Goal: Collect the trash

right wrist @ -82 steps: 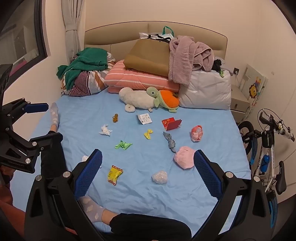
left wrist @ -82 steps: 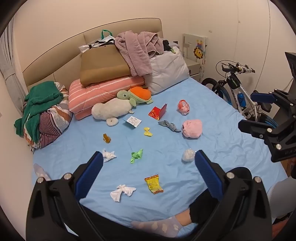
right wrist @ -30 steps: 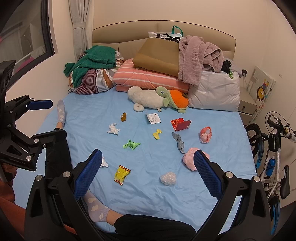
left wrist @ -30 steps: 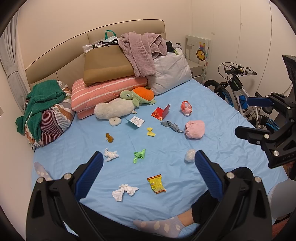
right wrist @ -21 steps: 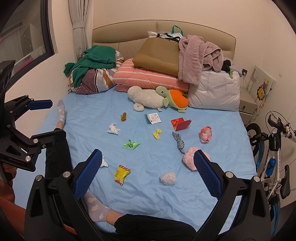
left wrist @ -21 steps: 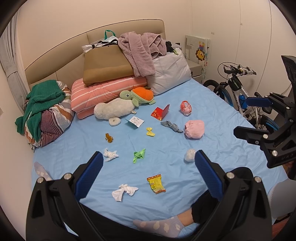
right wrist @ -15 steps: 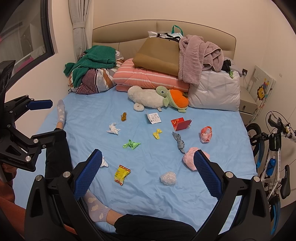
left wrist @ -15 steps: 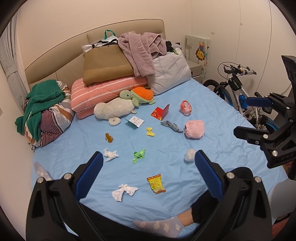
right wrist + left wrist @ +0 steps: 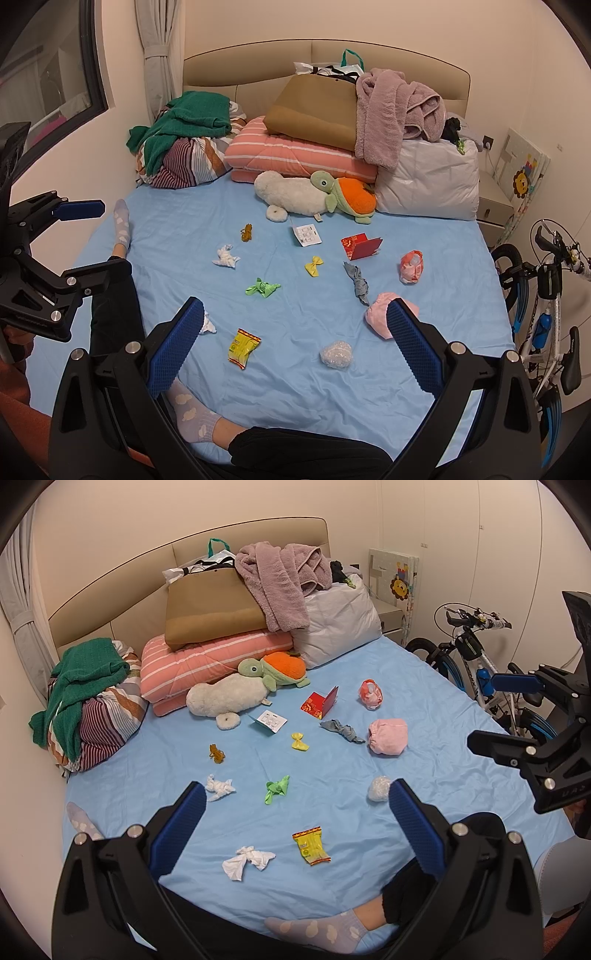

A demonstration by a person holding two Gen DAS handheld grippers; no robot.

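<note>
Fingers [image 9: 413, 830] on left gripper [image 9: 295, 827] and right gripper [image 9: 293, 345] gaping wide, gripping nothing. Yellow wrapper [image 9: 311, 845] lying at 6 o'clock, probably light, crinkly; pinching edge looks easiest.

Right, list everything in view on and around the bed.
bed sheet: one, light blue, covers the bed
white tissue: two, near left
snack wrapper: one, yellow, near middle
clear plastic ball: one, near right
twisted wrapper: green, yellow, brown, mid-bed
grey rag: one, right of centre
pink bundle: one, right
red-white wad: one, far right
red card: one, standing open
white tag: one, by the toys
plush toy: white and turtle, by pillows
bicycle: one, right of bed
socked foot: two
left hand-held gripper: open
right hand-held gripper: open
</note>
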